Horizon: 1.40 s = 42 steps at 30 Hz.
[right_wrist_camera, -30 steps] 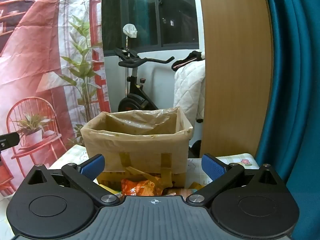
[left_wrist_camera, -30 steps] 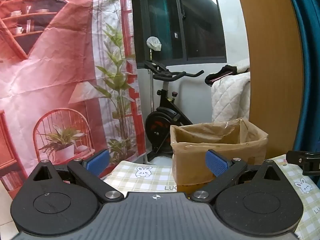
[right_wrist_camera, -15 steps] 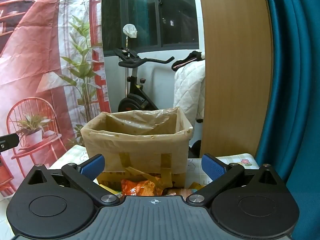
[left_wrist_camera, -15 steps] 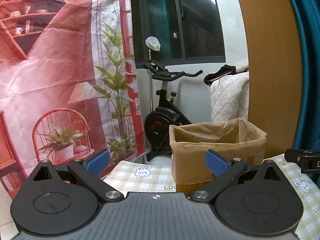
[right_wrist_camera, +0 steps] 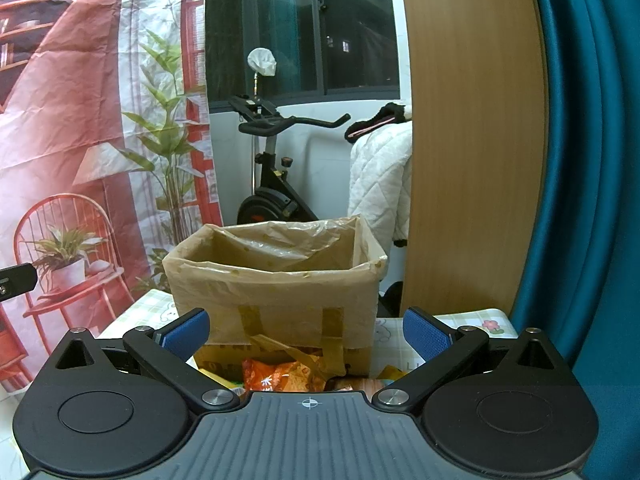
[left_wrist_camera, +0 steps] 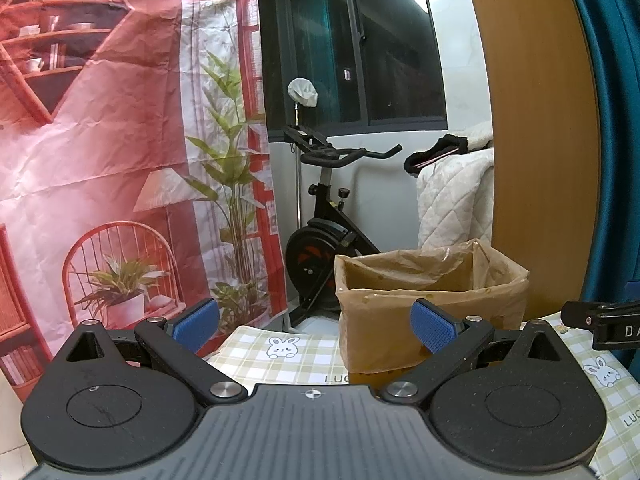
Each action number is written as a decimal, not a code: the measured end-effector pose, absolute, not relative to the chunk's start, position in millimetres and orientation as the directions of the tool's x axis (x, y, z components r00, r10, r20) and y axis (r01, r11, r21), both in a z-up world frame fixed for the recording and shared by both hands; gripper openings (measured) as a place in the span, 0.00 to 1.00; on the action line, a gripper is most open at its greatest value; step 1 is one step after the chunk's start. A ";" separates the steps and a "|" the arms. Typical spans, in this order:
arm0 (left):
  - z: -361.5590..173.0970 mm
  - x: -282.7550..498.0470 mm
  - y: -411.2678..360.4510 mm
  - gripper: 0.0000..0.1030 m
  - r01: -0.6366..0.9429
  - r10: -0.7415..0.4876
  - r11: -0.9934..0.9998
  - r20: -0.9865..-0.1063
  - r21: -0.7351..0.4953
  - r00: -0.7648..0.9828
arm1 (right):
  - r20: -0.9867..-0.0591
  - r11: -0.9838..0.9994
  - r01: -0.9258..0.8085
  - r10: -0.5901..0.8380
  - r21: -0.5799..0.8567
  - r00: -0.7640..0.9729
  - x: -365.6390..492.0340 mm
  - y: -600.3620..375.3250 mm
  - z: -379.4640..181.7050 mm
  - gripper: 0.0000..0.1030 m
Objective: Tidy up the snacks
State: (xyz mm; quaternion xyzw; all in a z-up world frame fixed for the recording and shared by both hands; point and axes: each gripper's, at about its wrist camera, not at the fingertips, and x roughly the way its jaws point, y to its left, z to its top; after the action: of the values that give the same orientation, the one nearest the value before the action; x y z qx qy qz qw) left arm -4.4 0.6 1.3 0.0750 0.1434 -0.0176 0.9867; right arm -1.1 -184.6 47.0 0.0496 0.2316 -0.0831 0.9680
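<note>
Nearest the right wrist camera, the right gripper (right_wrist_camera: 306, 330) is held with its blue-padded fingers (right_wrist_camera: 186, 330) spread wide and nothing between them. Just beyond and below it, a small heap of snack packets is seen on the table: an orange packet (right_wrist_camera: 282, 376) is plainest, with a yellow edge to its left and a darker wrapper to its right. At least three packets can be made out, but an exact count cannot be given, since most of the heap is hidden by the gripper body.

The left gripper (left_wrist_camera: 316, 320) is likewise held wide open and empty, above the checked tablecloth (left_wrist_camera: 296, 356) with its rabbit print. No snacks are visible in the left wrist view.

Behind the packets, touching or nearly touching them, one cardboard box (right_wrist_camera: 276, 300) stands upright, lined with a brownish plastic bag (right_wrist_camera: 288, 246) folded over its rim and taped down the front. Its inside cannot be seen from this low angle, so whether anything has been put in cannot be told.

The task is judged to be at or near its start: the packets lie loose outside the box, neither gripper holds anything, and, if the box is where they belong, each packet remains to be picked up and placed inside it.

Farther off, one exercise bike (right_wrist_camera: 272, 184), one white quilt (right_wrist_camera: 380, 184), one printed red backdrop (right_wrist_camera: 80, 120), a wooden panel (right_wrist_camera: 472, 120) and a teal curtain (right_wrist_camera: 592, 160) are seen.
</note>
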 end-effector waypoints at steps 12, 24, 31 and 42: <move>1.4 -4.3 -0.5 1.00 0.057 -0.014 0.988 -0.285 0.143 0.958 | -0.457 0.981 0.184 -0.139 0.055 0.879 -2.3 -184.5 47.7 1.00; 1.0 -4.6 -0.7 1.00 0.057 -0.014 0.988 -0.284 0.143 0.959 | -0.457 0.981 0.184 -0.139 0.055 0.878 -4.8 -185.8 48.2 1.00; 1.1 -4.6 -0.6 1.00 0.057 -0.015 0.988 -0.284 0.142 0.959 | -0.458 0.981 0.185 -0.140 0.055 0.878 -5.6 -186.2 48.0 1.00; 0.9 -4.6 -0.7 1.00 0.057 -0.014 0.988 -0.284 0.142 0.959 | -0.458 0.981 0.184 -0.139 0.054 0.878 -6.4 -187.1 47.5 1.00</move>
State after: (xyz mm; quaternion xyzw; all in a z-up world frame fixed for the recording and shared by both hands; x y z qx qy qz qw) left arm -4.6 -0.7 0.9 0.0746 0.1425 -0.0180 0.9868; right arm -6.4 -187.1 47.5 0.0481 0.2323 -0.0835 0.9679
